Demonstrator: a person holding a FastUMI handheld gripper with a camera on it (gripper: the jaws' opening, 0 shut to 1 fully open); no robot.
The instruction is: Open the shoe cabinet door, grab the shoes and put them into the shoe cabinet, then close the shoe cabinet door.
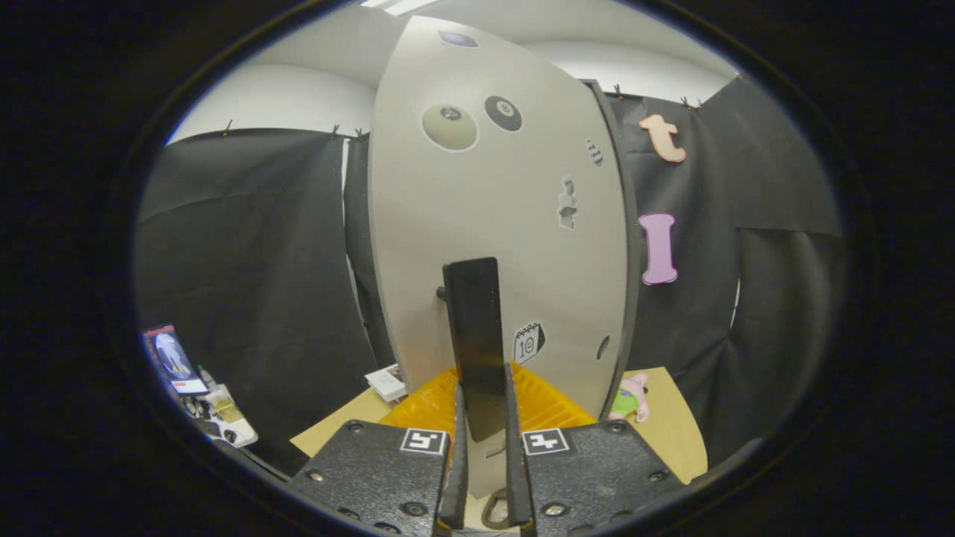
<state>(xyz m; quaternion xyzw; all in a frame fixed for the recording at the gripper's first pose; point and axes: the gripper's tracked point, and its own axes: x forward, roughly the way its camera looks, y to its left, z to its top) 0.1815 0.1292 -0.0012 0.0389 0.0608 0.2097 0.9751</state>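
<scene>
Plush toy (631,399), small box (386,383), tabletop (675,432)

handle's (477,343) lower end is tucked between the gripper (485,418) fingers, the door (492,224) blocks the cabinet inside, stickers too tiny to make out.

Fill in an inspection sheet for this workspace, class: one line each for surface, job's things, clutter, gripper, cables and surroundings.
Surface: tan table top, partly covered by a yellow ribbed tray.
Job's things: pale cabinet door with stickers, standing upright just ahead; its dark handle runs down between the fingers. Shoes: nothing seen.
Clutter: small pink and green soft toy right of the door; white box to its left.
Gripper: gripper closed on the handle, both fingers against its lower end.
Cables: nothing seen.
Surroundings: black cloth wall behind; cluttered side table far left; white ceiling above.
</scene>
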